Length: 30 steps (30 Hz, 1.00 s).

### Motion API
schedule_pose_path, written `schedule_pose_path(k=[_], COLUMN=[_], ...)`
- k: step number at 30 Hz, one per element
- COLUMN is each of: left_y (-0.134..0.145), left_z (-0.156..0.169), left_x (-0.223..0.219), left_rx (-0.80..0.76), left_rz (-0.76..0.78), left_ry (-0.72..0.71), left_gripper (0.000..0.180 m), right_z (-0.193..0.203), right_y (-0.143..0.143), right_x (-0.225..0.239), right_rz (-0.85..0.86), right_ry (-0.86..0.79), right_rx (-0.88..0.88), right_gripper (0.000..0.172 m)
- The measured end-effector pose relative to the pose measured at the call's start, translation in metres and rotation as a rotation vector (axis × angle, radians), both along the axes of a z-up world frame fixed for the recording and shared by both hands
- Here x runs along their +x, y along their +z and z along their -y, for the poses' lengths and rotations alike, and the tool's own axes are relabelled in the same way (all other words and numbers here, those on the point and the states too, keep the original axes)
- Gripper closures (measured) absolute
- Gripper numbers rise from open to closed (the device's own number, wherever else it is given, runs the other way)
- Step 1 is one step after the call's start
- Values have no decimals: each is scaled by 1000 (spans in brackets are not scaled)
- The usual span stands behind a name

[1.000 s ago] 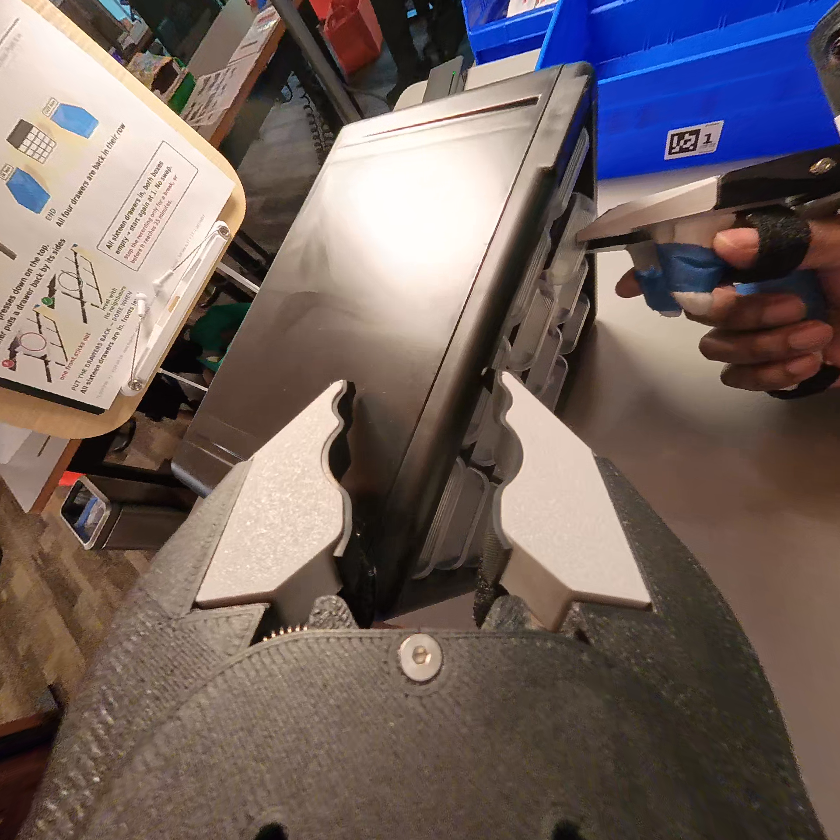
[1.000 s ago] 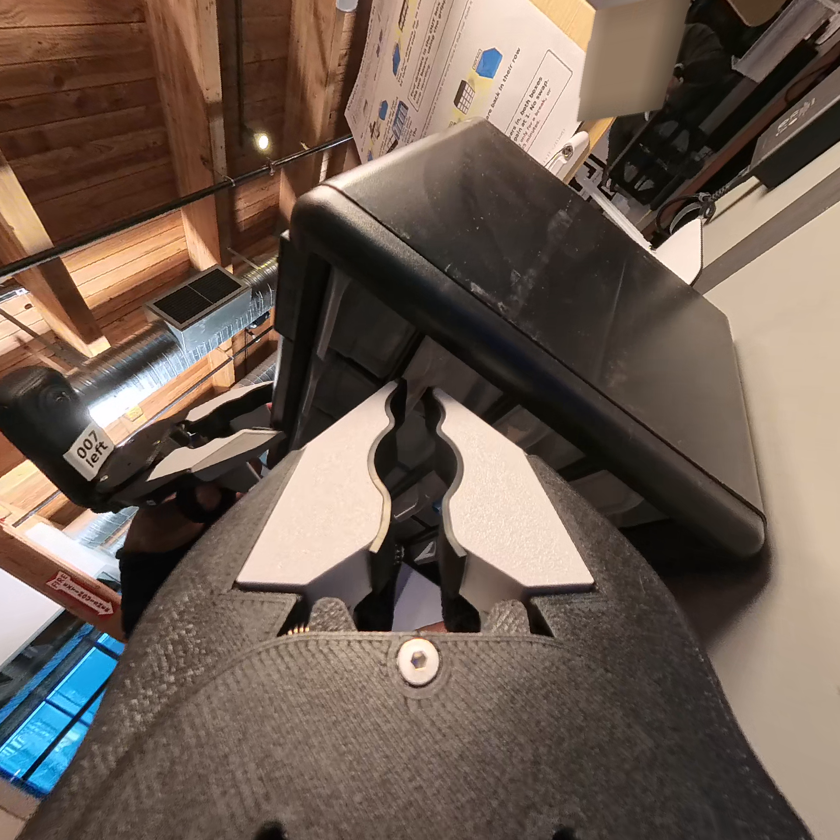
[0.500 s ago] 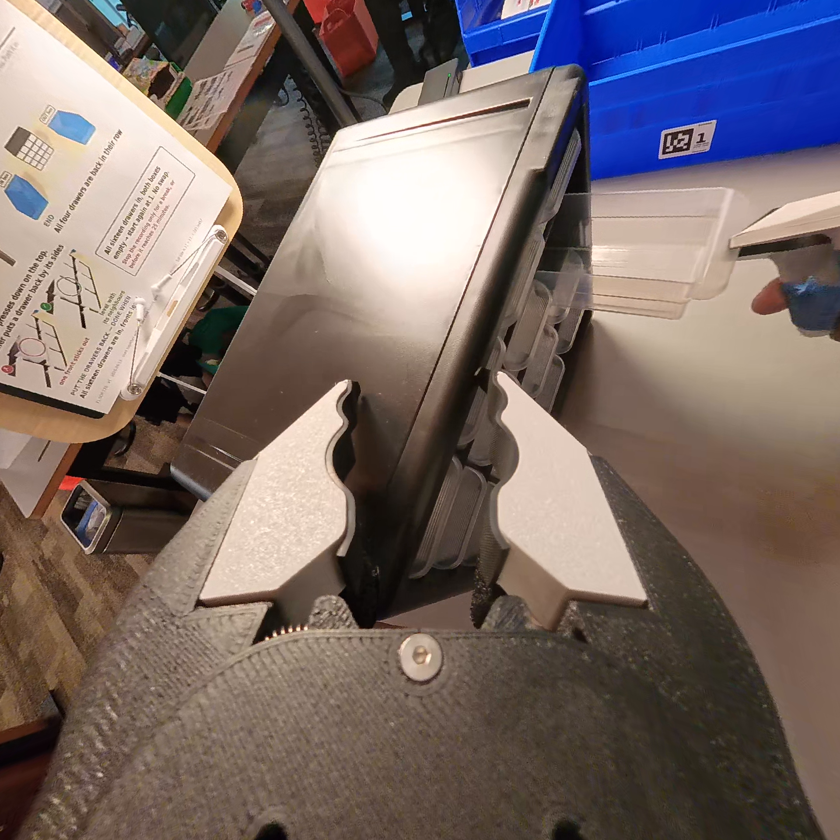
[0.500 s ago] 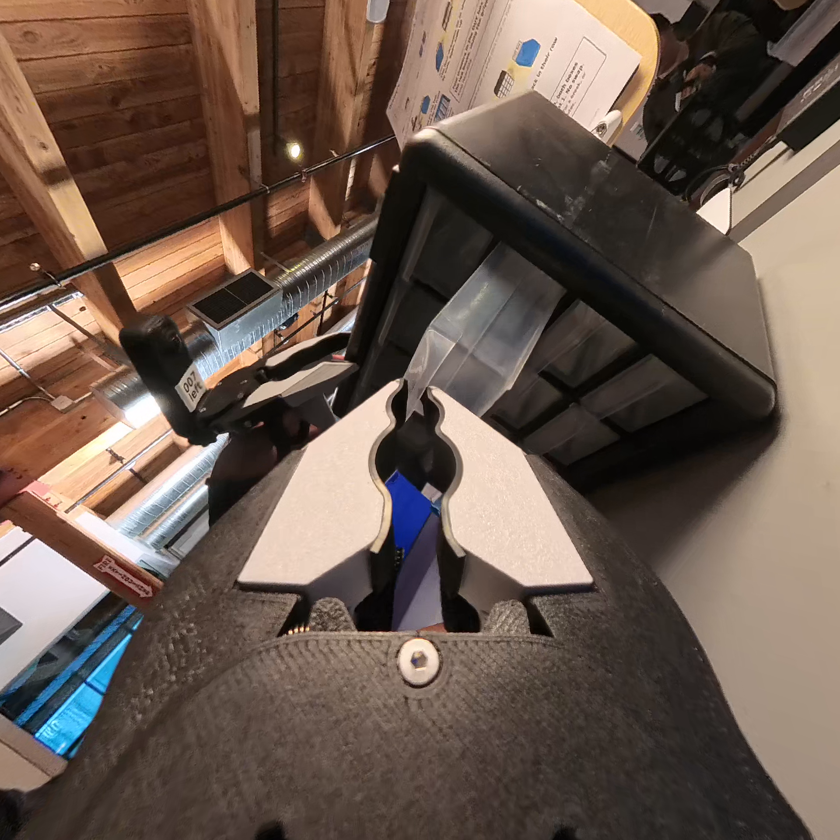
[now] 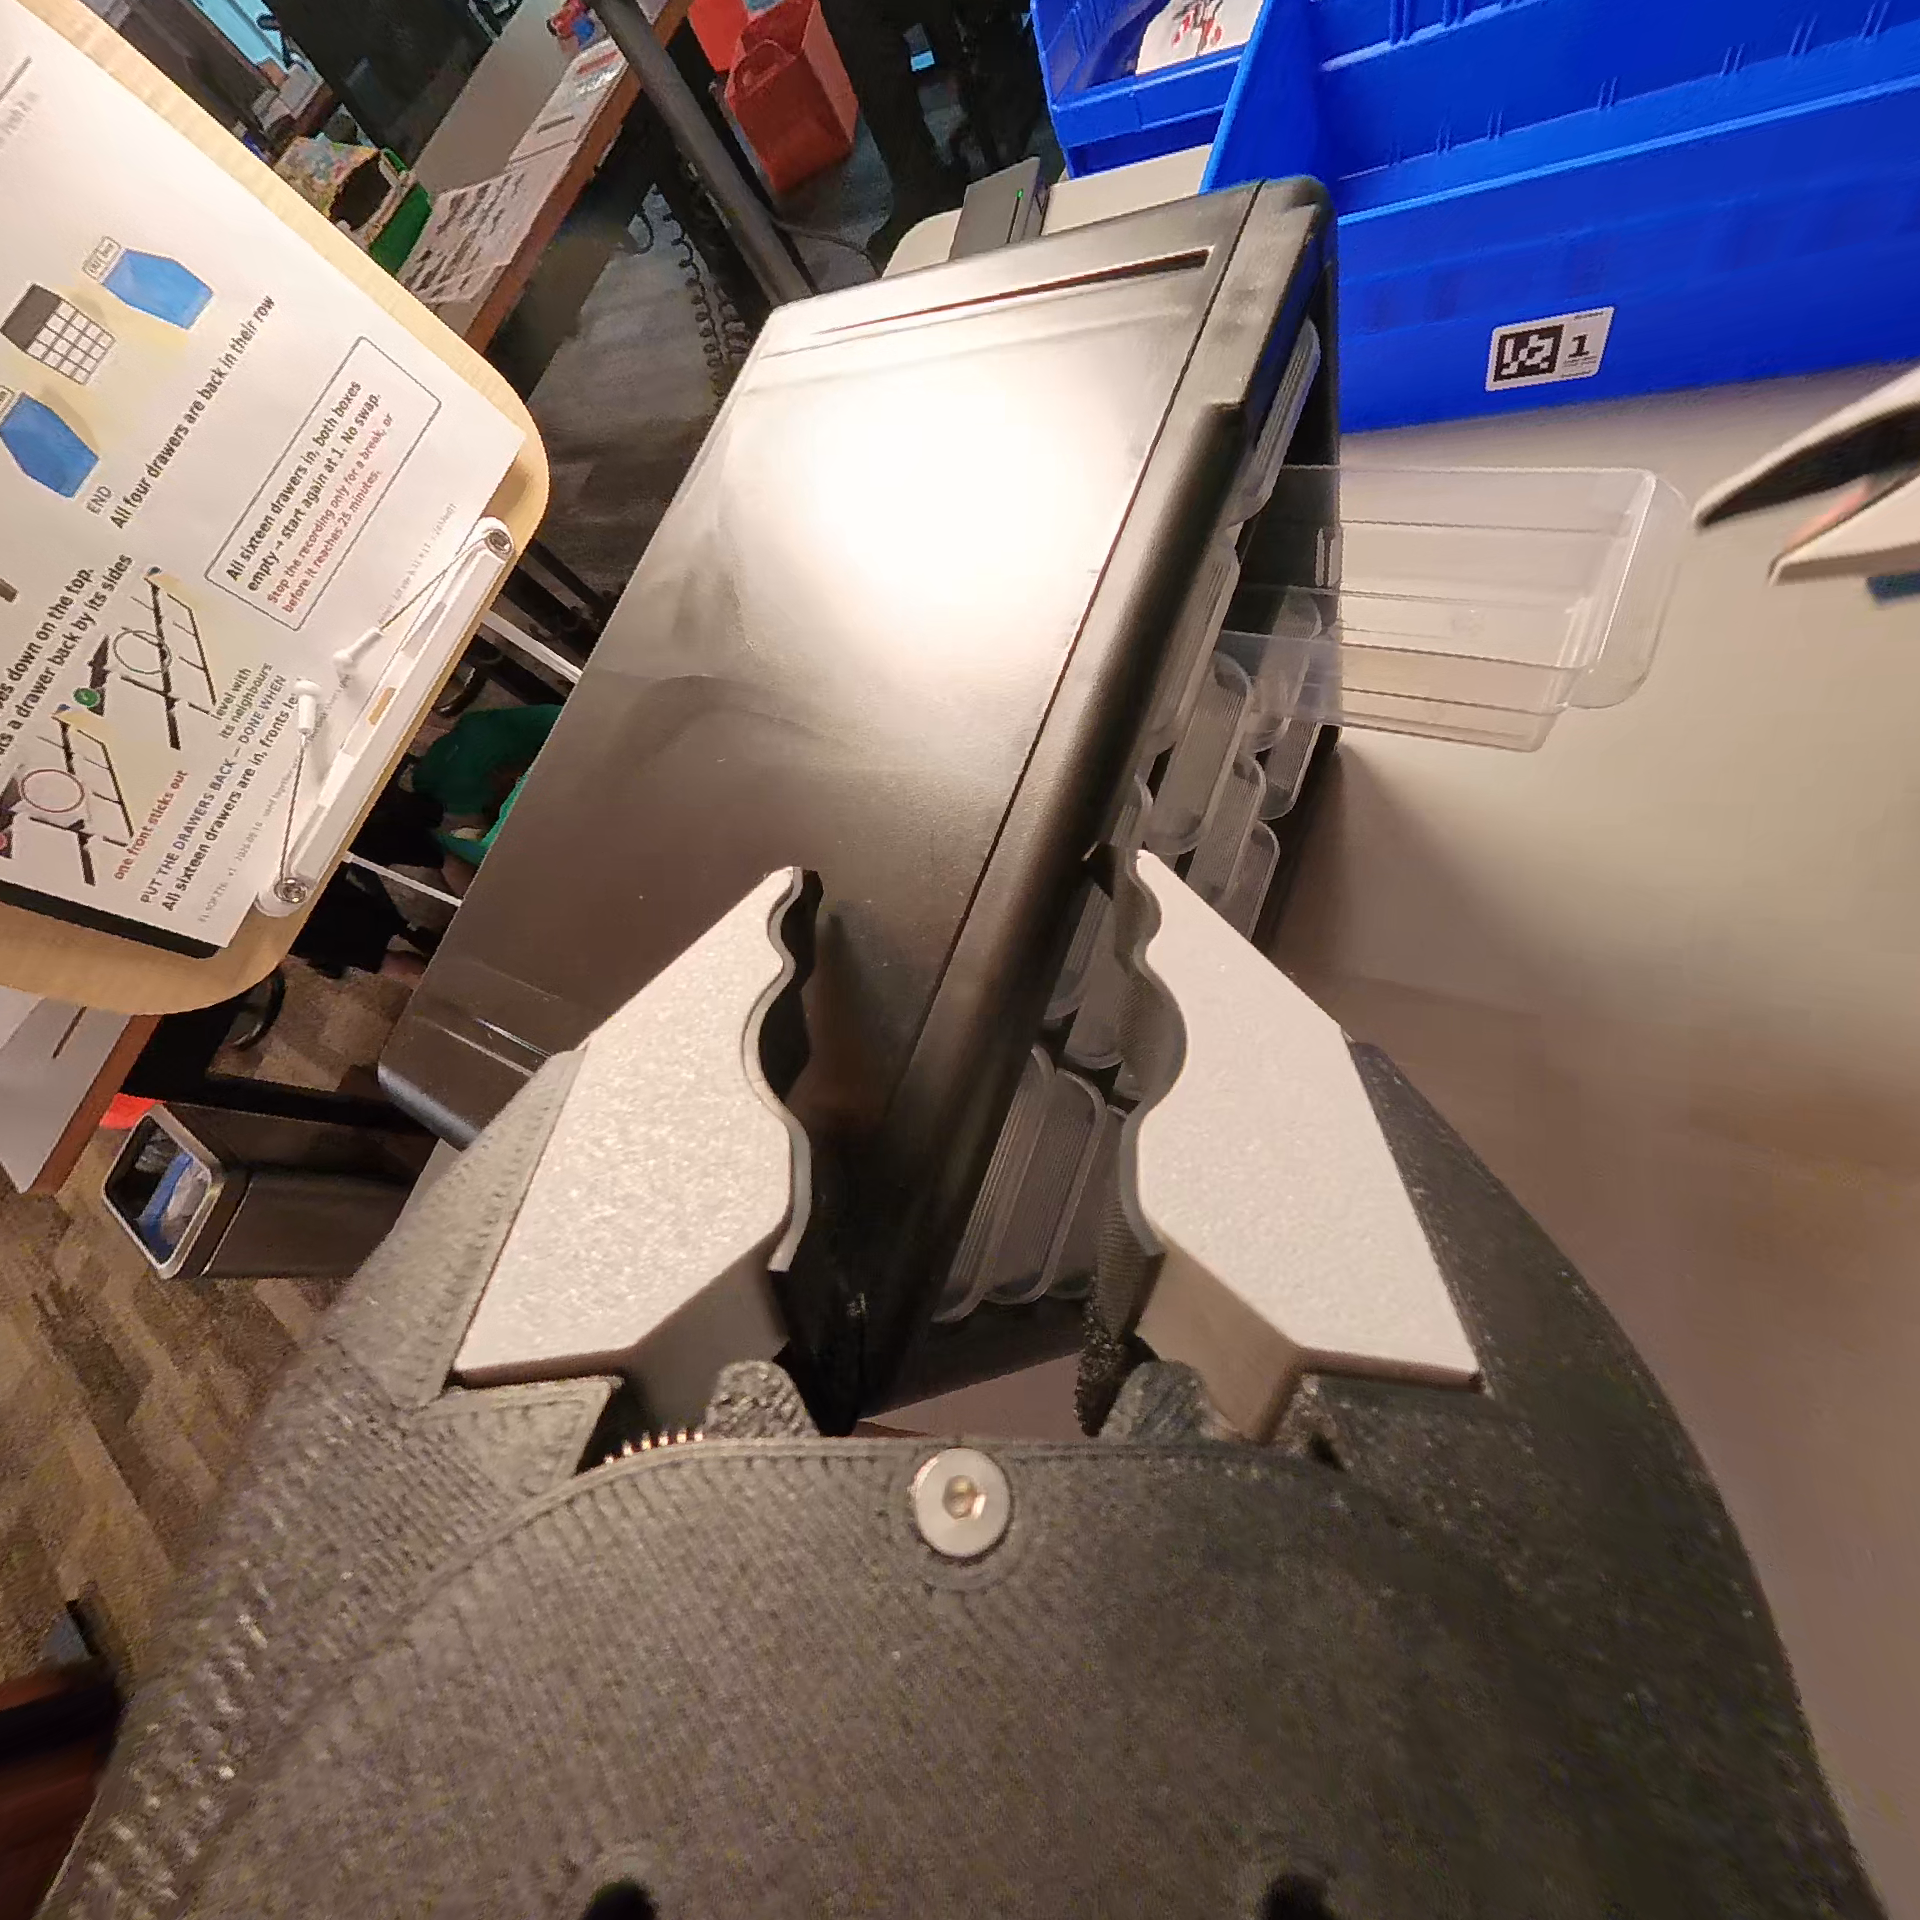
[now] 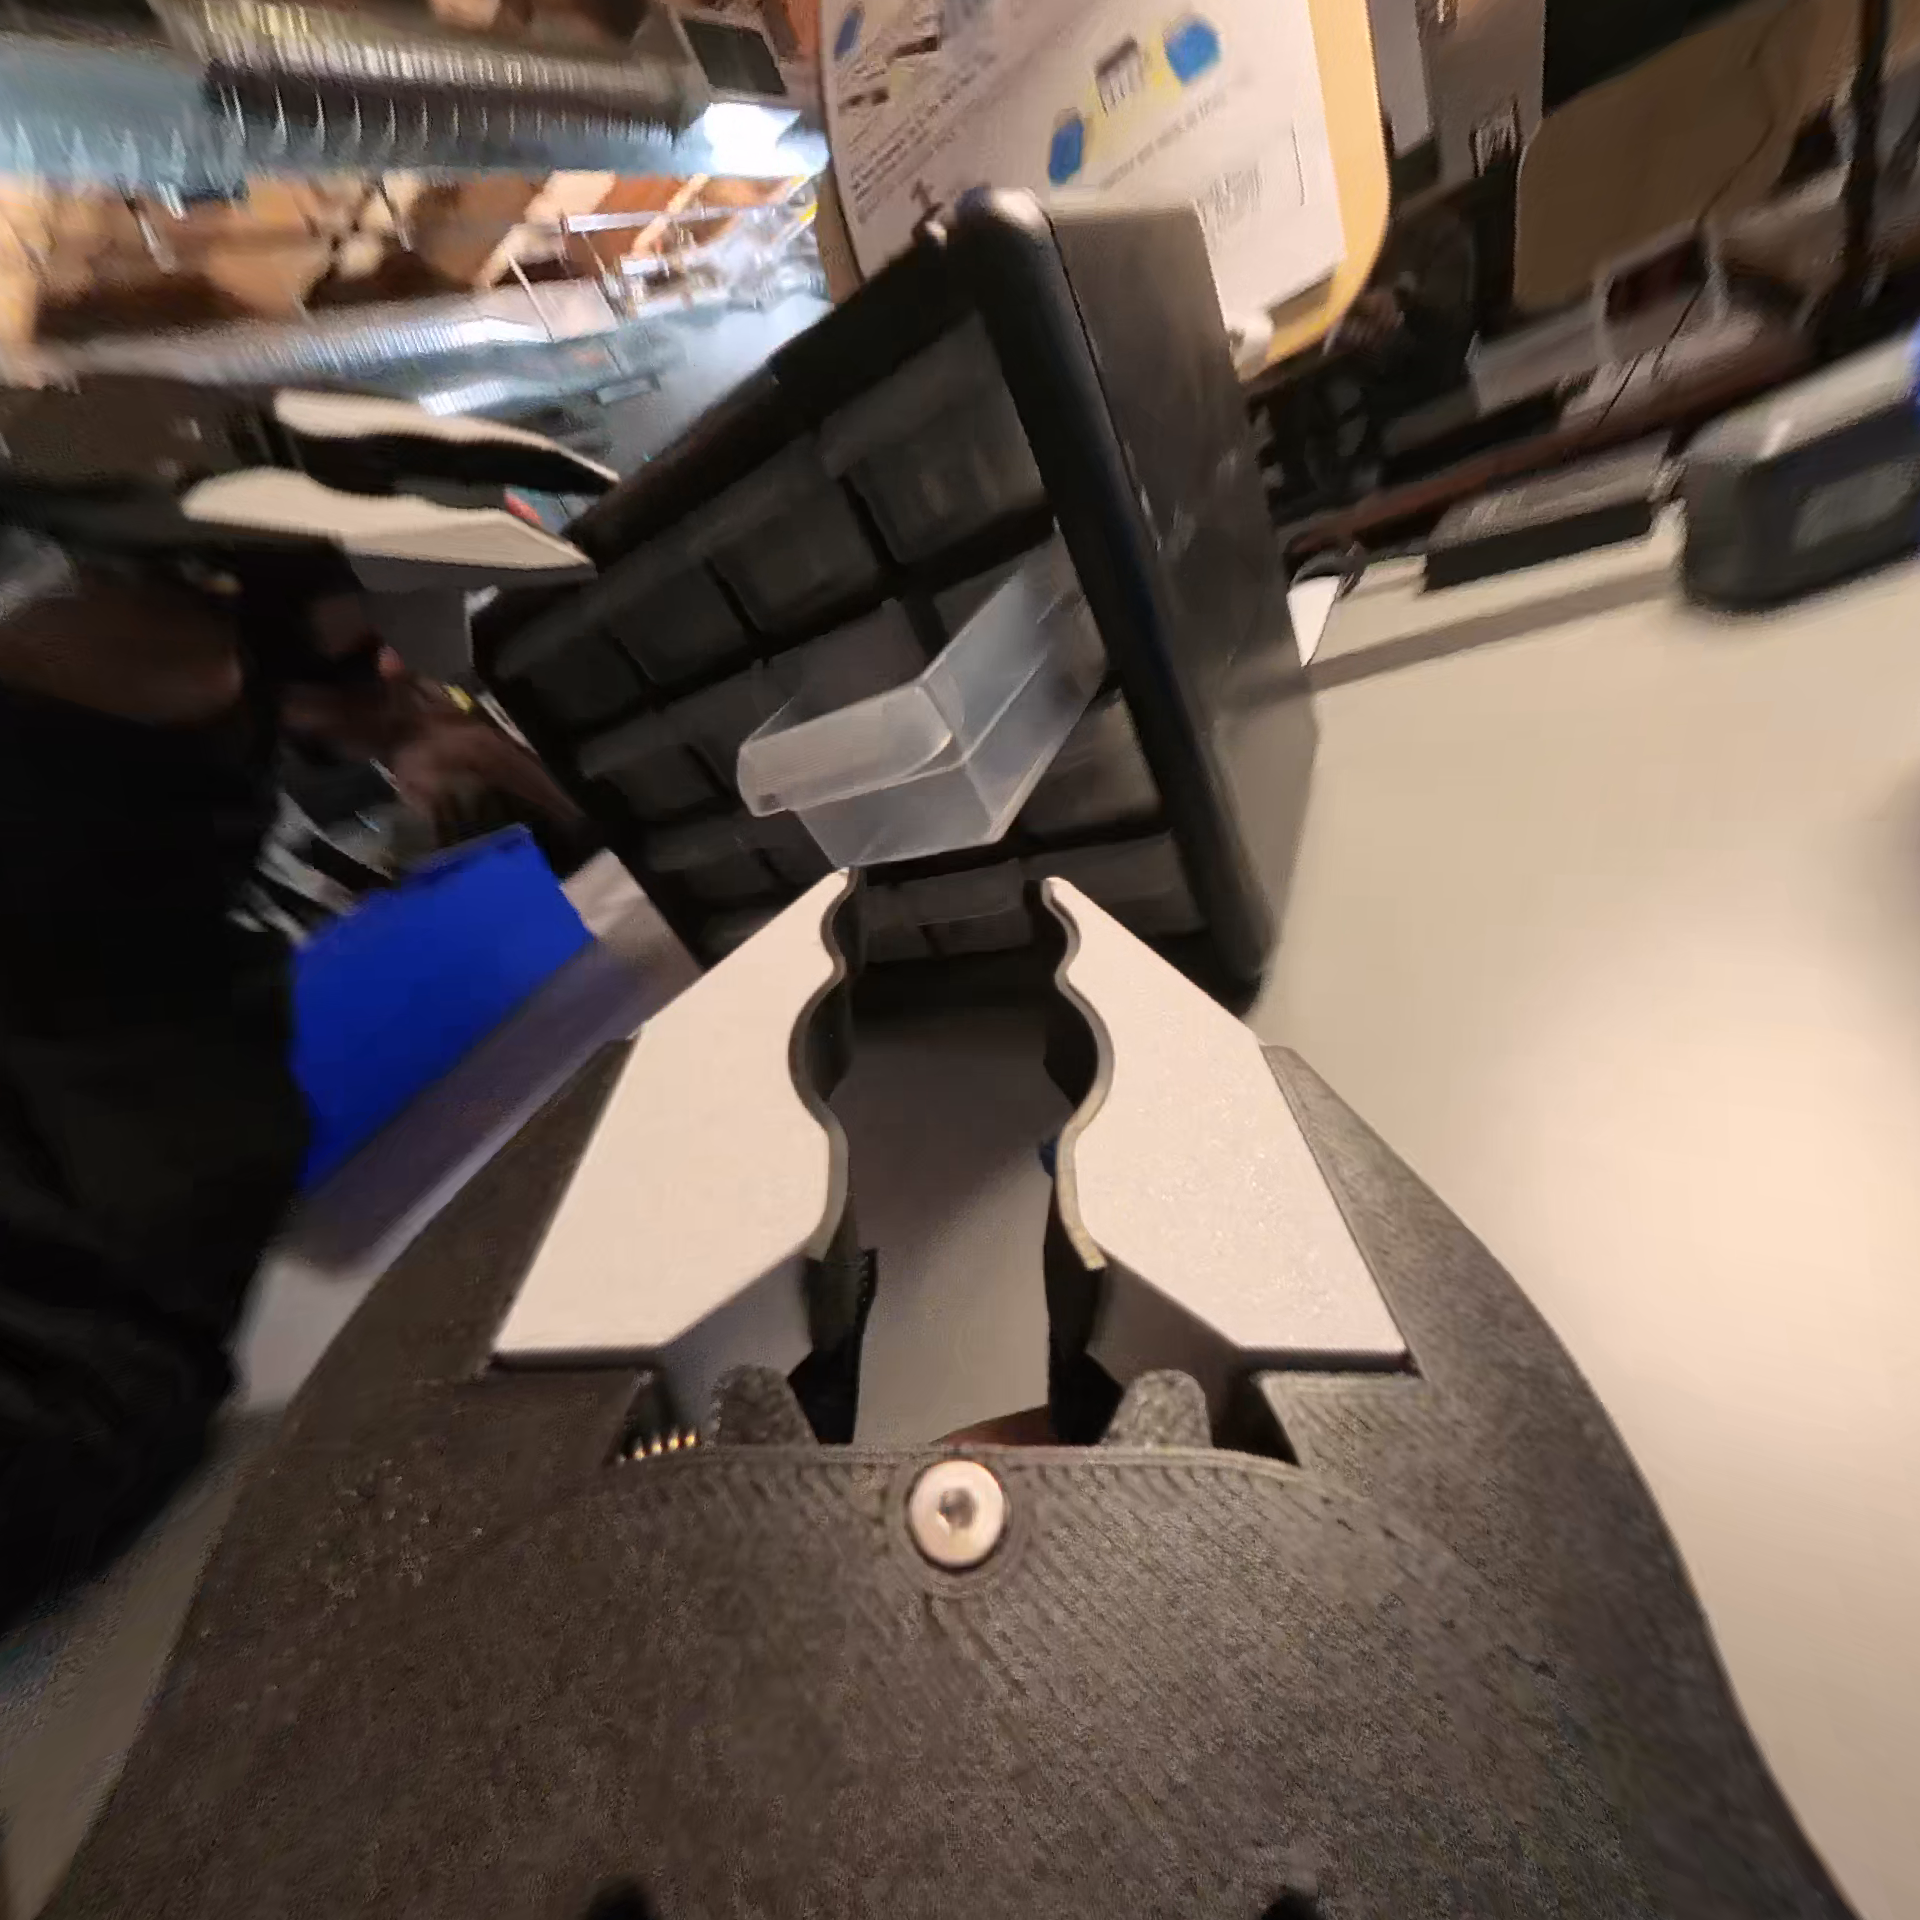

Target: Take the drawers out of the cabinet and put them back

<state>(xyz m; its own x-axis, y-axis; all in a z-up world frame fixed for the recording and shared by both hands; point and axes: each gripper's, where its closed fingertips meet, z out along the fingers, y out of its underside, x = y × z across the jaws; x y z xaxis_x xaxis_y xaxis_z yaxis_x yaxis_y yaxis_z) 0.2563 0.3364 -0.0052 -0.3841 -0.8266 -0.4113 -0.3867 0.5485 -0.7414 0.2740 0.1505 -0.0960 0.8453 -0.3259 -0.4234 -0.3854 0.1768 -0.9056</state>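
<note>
Scene: 2 wrist cameras look at a black drawer cabinet [image 5: 914,582] standing on a grey table [image 5: 1610,1039].
Cabinet: its front holds rows of small clear drawers set in a grid; in the left wrist view it shows from above, its glossy top catching the light.
Pulled drawer: 1 clear plastic drawer [image 5: 1475,603] sticks far out of the cabinet front, its back end still in its slot. In the right wrist view the same drawer [image 6: 914,748] juts toward the camera, and nothing holds it.
Left gripper [image 5: 966,904]: jaws wide apart, straddling the cabinet's top front edge. The left finger [image 5: 665,1122] lies over the top panel, the right finger [image 5: 1257,1122] in front of the drawer fronts. Whether the pads press on the cabinet cannot be told.
Right gripper [image 6: 945,904]: jaws partly open with nothing between them, just short of the pulled drawer and below it.
Surroundings: blue storage bins [image 5: 1621,177] stand behind the cabinet; a printed instruction sheet [image 5: 208,499] is clipped to a wooden board on the left.
Blur: the right wrist view is smeared by motion.
</note>
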Motion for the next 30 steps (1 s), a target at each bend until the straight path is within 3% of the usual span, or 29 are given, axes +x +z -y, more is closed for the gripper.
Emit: schedule_pose_path(k=[7, 10, 15, 18, 20, 21, 30], left_y=[0, 0, 1, 1, 1, 1, 2], left_z=[0, 0, 0, 0, 0, 1, 1], left_x=[0, 0, 0, 0, 0, 0, 0], left_rx=[0, 0, -11, -14, -18, -20, -24], left_rz=[0, 1, 3, 2, 3, 4, 4], left_ry=[7, 9, 4, 2, 0, -1, -6], left_gripper=[119, 119, 122, 119, 122, 122, 122], right_z=[-3, -21, -41, -50, -53, -52, -30], right_y=[49, 43, 26, 21, 21, 20, 29], right_x=[-5, -11, -12, -8, -4, -3, -12], right_rz=[742, 1043, 1344, 1453, 1508, 1516, 1442], right_ry=[77, 132, 228, 245, 237, 249, 420], right_rx=[-332, -506, -725, -826, -879, -903, -965], right_gripper=[126, 114, 110, 122, 146, 149, 152])
